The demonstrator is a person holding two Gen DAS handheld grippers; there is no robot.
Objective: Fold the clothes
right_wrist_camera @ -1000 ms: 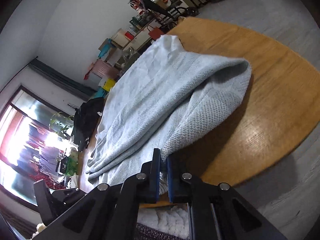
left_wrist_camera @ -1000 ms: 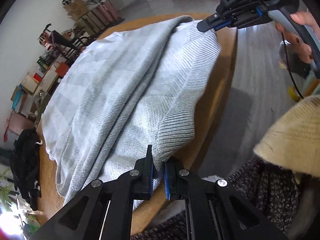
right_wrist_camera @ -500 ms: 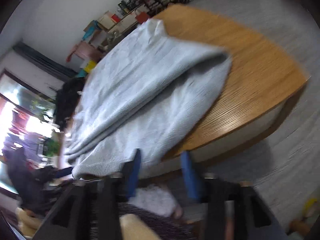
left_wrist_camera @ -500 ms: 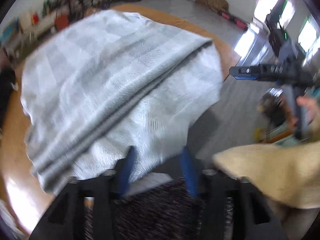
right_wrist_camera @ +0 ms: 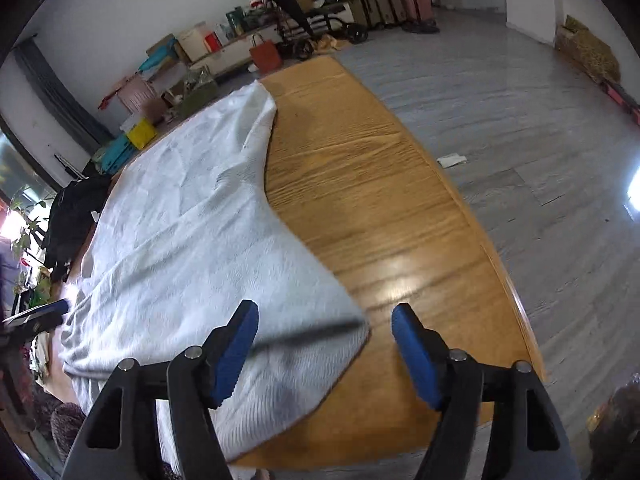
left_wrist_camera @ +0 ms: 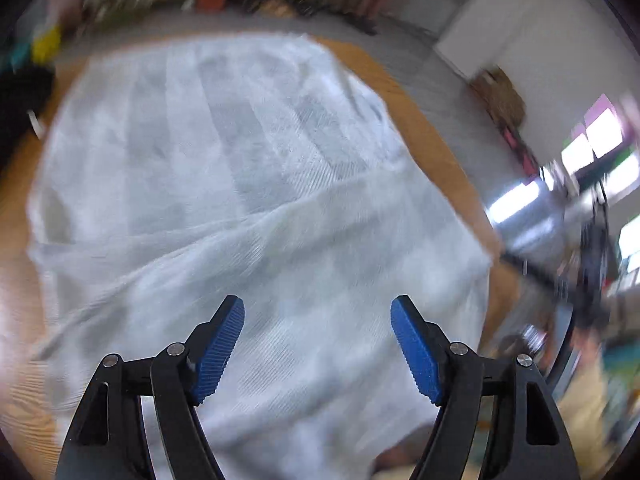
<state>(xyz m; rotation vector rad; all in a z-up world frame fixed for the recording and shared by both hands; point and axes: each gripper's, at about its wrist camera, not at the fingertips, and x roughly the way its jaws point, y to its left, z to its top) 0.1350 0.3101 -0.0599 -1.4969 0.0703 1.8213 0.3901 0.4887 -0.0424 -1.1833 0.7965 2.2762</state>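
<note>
A light grey knit garment [left_wrist_camera: 256, 208] lies spread on a round wooden table [left_wrist_camera: 440, 152], folded over on itself with a long crease across it. My left gripper [left_wrist_camera: 318, 344] is open and empty above its near part; this view is blurred. In the right wrist view the garment [right_wrist_camera: 192, 216] covers the table's left half. My right gripper [right_wrist_camera: 324, 344] is open and empty above the garment's near right corner. The other gripper's tip [right_wrist_camera: 36, 316] shows at the left edge.
Bare wood [right_wrist_camera: 384, 208] lies to the right of the garment, up to the table's edge. A black garment [right_wrist_camera: 72, 216] sits at the table's far left. Boxes, bags and a stroller [right_wrist_camera: 292, 12] line the far wall. Grey floor [right_wrist_camera: 520, 120] surrounds the table.
Both grippers were shut on the garment's near edge a second ago. They have let go and opened, and the garment now lies flat. Both cameras have swung to face the table.
</note>
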